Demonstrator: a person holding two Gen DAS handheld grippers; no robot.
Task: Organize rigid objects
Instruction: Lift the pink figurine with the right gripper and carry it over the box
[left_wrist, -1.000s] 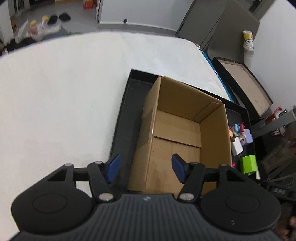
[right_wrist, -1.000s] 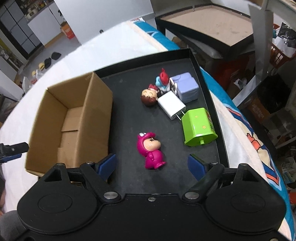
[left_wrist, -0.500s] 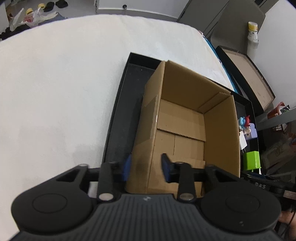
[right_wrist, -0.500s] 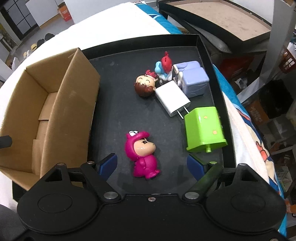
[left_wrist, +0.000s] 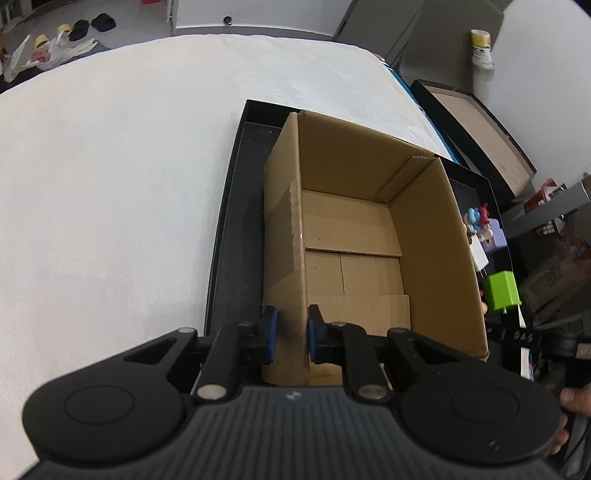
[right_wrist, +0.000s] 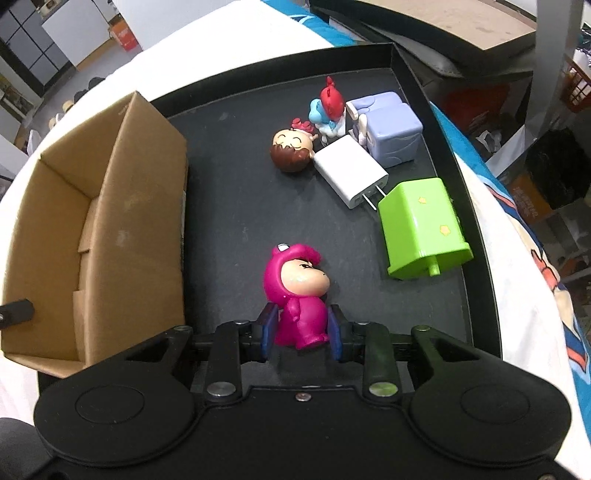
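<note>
Sitting on a white-covered table (left_wrist: 110, 184) is a shallow black tray (right_wrist: 229, 192), and it carries everything. The biggest thing in it is the cardboard box (left_wrist: 369, 229), plain brown, open-topped, its bottom flaps bare, standing at the tray's left side. The left gripper (left_wrist: 289, 334) has just been closing, and its blue pads now pinch the box's near left wall, one pad outside, one inside.

Next down in size, the lime-green plastic block (right_wrist: 421, 229) lies on its side by the tray's right rim, little yellow stars on it and a short peg sticking out of its base. Beyond it is a lavender cube-shaped piece (right_wrist: 391, 129), and between the two the white wall charger (right_wrist: 351, 173), lying flat with its two prongs pointing at the green block.

And here's the catch: the pink figurine (right_wrist: 297, 291), a glossy magenta hooded suit with a peach face, lies on its back near the tray's front edge. The right gripper (right_wrist: 300, 330) has just been closing, and its pads clamp the toy's body on either side.

Smallest of all, the brown-haired doll head (right_wrist: 291, 147) rests against the charger, and a blue figure with a red cap (right_wrist: 328, 110) stands just behind.
</note>
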